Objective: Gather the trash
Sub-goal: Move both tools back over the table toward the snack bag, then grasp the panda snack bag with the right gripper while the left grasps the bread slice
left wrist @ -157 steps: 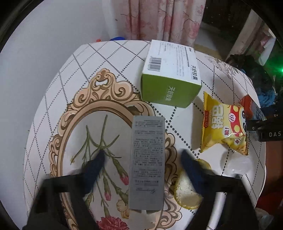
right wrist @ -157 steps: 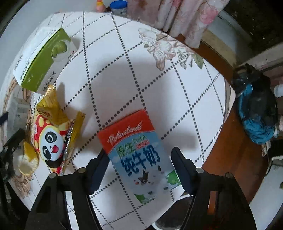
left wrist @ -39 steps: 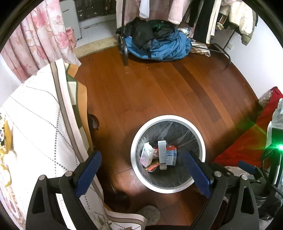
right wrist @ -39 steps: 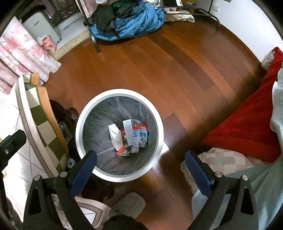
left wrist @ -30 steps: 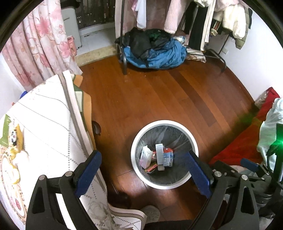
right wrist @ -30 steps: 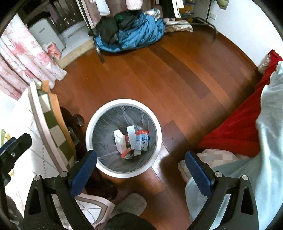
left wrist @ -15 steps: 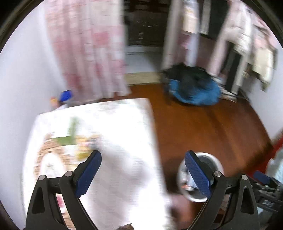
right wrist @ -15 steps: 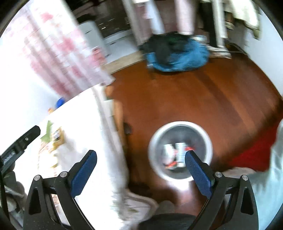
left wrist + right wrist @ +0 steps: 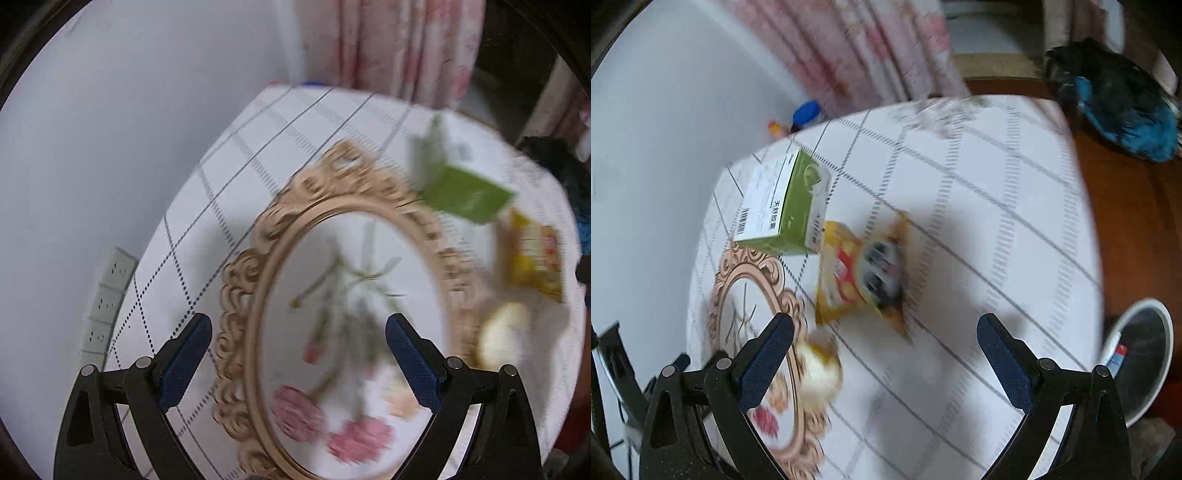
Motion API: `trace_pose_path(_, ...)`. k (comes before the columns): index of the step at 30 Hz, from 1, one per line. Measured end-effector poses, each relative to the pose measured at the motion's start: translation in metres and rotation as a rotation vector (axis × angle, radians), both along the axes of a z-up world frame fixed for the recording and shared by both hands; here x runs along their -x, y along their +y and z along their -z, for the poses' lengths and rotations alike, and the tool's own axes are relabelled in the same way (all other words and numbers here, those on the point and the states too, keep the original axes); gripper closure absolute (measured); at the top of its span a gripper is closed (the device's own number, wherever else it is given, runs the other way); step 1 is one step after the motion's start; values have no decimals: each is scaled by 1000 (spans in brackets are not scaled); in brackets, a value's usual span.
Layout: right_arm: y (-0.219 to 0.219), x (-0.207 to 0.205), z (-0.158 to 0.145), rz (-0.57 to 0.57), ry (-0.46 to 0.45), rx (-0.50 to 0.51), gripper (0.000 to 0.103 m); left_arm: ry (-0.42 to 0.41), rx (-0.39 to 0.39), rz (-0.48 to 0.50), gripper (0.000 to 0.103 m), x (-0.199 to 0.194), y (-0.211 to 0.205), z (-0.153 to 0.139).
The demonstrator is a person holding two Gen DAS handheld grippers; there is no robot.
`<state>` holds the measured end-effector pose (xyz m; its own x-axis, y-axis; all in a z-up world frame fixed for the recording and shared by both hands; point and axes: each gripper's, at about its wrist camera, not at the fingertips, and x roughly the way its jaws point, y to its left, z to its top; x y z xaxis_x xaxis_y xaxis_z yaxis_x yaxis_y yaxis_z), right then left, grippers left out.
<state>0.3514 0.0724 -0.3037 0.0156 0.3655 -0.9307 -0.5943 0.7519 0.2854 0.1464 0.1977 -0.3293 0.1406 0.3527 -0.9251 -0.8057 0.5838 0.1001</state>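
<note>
Both my jaws stand wide apart, holding nothing: my left gripper [image 9: 297, 350] hangs over the oval gold-framed flower print of the white checked tablecloth [image 9: 258, 147], my right gripper [image 9: 884, 350] over the cloth's bare squares. On the table lie the green-and-white cardboard box [image 9: 786, 205], touching the yellow panda-print snack bag [image 9: 862, 277], and near them a pale round crumpled wrapper [image 9: 820, 369]. Only my right view shows the white-rimmed round trash bin [image 9: 1141, 354] on the wooden floor, cut off by my finger. The left view smears box [image 9: 461, 184] and bag [image 9: 532, 254]; their print is unreadable there.
</note>
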Motion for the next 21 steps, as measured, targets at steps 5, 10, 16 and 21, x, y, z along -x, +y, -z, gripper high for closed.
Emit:
trace_pose_path(5,38,-8,31,-26,21,47,3,18,33,-3,7,10,15,24)
trace_pose_path(10,44,-3,28,-56,-42,56,45,18,44,21,7,8,14,36)
trace_pose_path(16,-6,-22,-3,51,-80,-21,47,-60,67,113,7,-6,-18,13)
trace_pose_path(21,-61,-33,-23,136,-103,-64,47,-211,185,194,7,-25,-52,-10)
